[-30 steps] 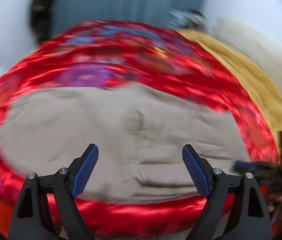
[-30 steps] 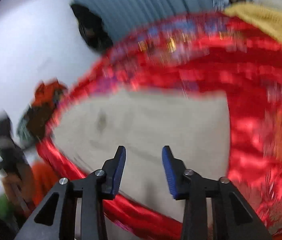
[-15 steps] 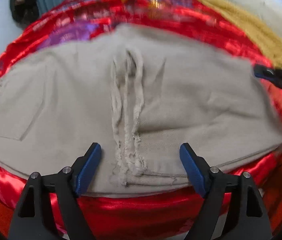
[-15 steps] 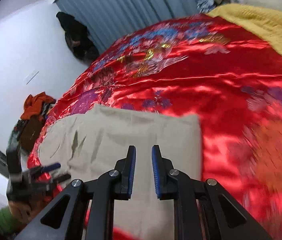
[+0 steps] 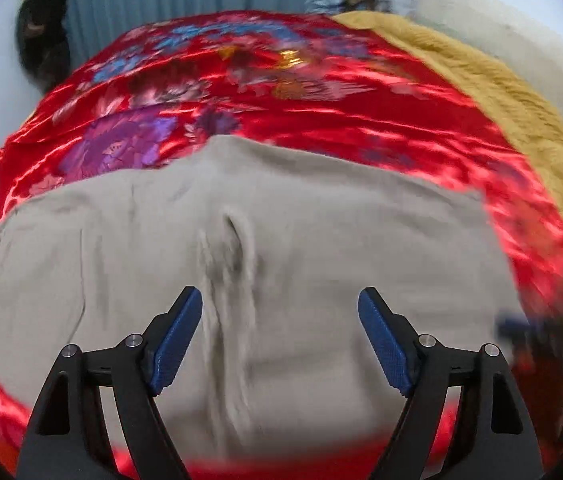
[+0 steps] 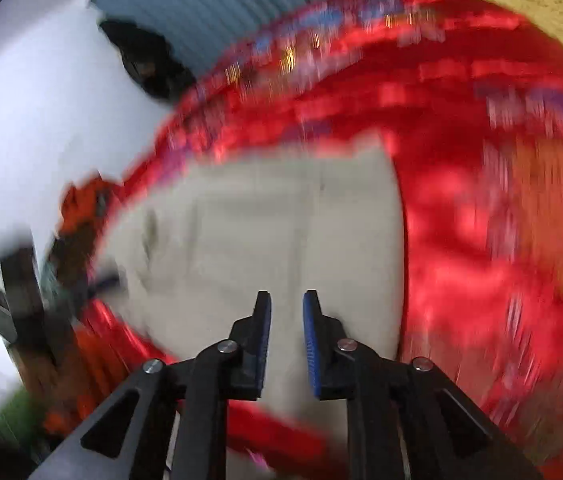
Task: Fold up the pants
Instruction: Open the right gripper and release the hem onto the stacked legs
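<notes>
Pants lie flat on the red cover, long axis running across in front of you, left to right. Your left gripper hangs over their middle, jaws wide apart and empty. Your right gripper, jaws narrowly parted and empty, hangs nearer the right end, likely the end to lift.

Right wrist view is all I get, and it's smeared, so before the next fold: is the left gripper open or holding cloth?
Observer: Open. The left gripper has its jaws spread wide over the pants, with nothing between them.
Operator: I see only a dark smudge on the fabric. Is that a crease?
Observer: Yes. A bunched wrinkle runs lengthwise up the pants, just ahead of the left gripper's left finger.
</notes>
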The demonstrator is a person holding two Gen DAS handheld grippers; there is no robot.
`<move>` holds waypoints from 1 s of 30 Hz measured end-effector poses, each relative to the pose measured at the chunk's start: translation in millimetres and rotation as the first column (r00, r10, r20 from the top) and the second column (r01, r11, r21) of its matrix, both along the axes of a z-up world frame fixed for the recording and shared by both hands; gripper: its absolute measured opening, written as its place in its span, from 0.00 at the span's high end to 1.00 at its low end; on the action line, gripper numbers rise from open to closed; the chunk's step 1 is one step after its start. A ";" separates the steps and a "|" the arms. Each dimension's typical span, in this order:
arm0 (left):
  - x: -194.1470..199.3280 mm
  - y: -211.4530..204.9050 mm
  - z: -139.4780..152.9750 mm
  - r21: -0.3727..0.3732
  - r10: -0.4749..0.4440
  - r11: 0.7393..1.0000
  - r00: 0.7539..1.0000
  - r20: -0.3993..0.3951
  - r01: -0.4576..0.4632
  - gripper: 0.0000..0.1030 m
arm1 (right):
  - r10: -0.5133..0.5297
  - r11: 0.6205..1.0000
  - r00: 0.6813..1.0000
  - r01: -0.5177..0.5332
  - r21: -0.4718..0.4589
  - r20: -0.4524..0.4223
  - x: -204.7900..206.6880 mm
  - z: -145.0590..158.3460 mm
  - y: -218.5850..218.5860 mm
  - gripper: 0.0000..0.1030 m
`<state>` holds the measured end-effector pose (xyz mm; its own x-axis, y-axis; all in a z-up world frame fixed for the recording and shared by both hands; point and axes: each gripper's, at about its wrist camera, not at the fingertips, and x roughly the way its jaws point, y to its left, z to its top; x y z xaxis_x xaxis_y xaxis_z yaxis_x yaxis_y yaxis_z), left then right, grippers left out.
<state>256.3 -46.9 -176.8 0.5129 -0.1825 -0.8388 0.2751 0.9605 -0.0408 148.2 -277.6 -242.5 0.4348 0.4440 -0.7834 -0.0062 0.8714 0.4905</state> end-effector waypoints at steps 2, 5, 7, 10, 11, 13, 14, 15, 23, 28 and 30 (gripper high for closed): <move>28.7 9.6 -23.6 0.028 0.102 0.995 0.993 -0.057 -0.100 0.20 | -0.043 0.999 0.999 0.043 0.012 0.028 -9.3 -12.6 2.5 0.82; 48.4 29.8 -38.7 -0.008 0.142 0.990 0.984 -0.103 -0.144 0.18 | 0.001 1.000 0.999 0.000 -0.028 0.051 -6.2 -9.3 7.9 0.82; 42.7 35.9 -25.1 0.067 0.159 0.985 0.986 -0.046 -0.156 0.18 | 0.017 0.999 0.997 -0.013 -0.047 0.073 -9.3 -11.1 10.6 0.82; 22.3 56.7 -7.6 0.033 0.181 0.983 0.983 -0.032 -0.180 0.18 | 0.021 0.998 0.996 -0.015 -0.065 0.086 -8.0 -11.2 14.7 0.82; 16.9 63.1 -3.6 0.000 0.178 0.984 0.983 -0.034 -0.178 0.18 | 0.023 0.998 0.996 -0.017 -0.068 0.087 -6.7 -11.0 12.4 0.82; -8.7 67.1 8.3 -0.073 0.139 0.988 0.990 -0.011 -0.140 0.17 | 0.021 0.998 0.996 -0.015 -0.067 0.088 -6.7 -9.9 11.3 0.82; -15.3 63.8 9.8 -0.072 0.116 0.991 0.993 0.000 -0.116 0.15 | 0.018 0.998 0.996 -0.013 -0.067 0.087 -5.8 -8.5 9.9 0.82; -24.3 58.3 8.8 -0.045 0.084 0.995 0.996 0.011 -0.084 0.15 | 0.017 0.997 0.996 -0.011 -0.071 0.088 -5.7 -8.2 10.3 0.82; -48.6 61.9 -33.0 0.068 0.054 0.996 0.997 -0.057 -0.050 0.16 | 0.005 0.983 0.973 0.037 -0.178 0.230 -24.4 40.0 33.2 0.82; -49.0 58.4 -39.1 0.084 0.049 0.995 0.998 -0.037 -0.046 0.15 | 0.053 0.973 0.995 -0.031 -0.228 0.090 -20.3 7.6 55.4 0.74; -49.7 57.3 -39.3 0.083 0.044 0.996 0.999 -0.029 -0.041 0.15 | 0.029 0.980 0.995 -0.010 -0.197 0.092 -19.1 -2.8 52.8 0.74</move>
